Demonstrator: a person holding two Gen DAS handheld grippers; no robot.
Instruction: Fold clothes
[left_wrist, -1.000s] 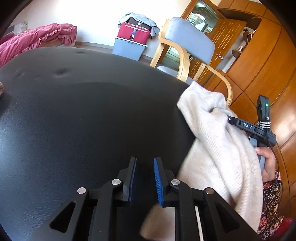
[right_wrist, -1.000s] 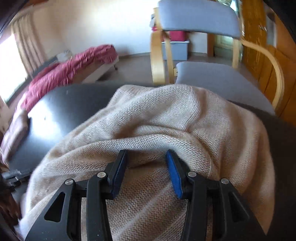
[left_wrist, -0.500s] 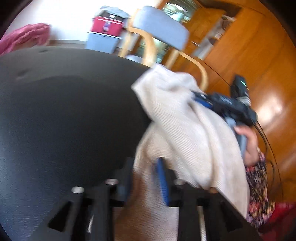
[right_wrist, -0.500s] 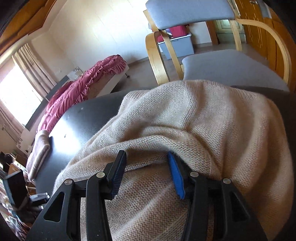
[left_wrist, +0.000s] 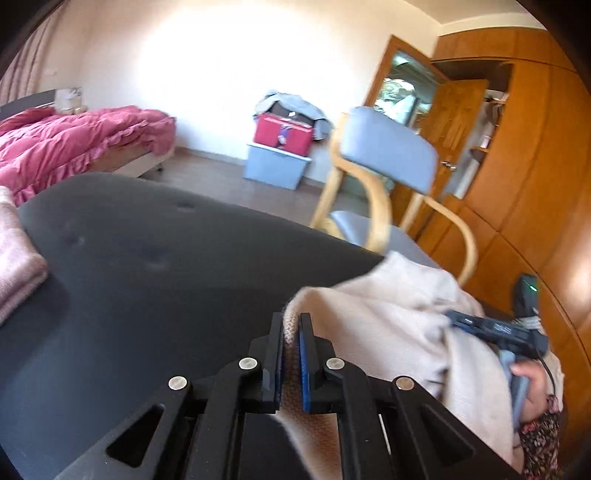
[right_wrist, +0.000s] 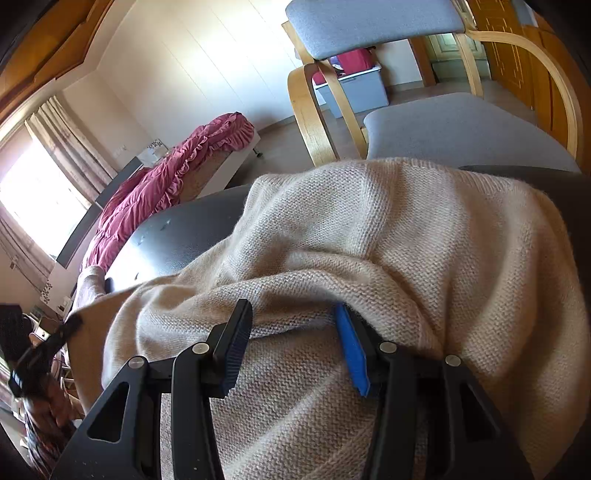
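Cream knitted sweater (right_wrist: 388, 240) lying bunched, rumpled on black padded surface (left_wrist: 147, 288) — left tongs (left_wrist: 290, 325) just closing, pinching its ribbed edge; right tongs (right_wrist: 291, 325) standing apart over folds.

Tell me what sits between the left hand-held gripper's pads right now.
A ribbed edge of the beige sweater is pinched between the left hand-held gripper pads, which have just been closing; the left wrist view shows it.

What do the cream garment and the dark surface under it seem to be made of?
The garment looks like soft knitted wool or a wool-like yarn: visible stitch rows, fuzzy edges. The dark surface looks like padded black leather or imitation leather: smooth, slight sheen, dimpled tufts.
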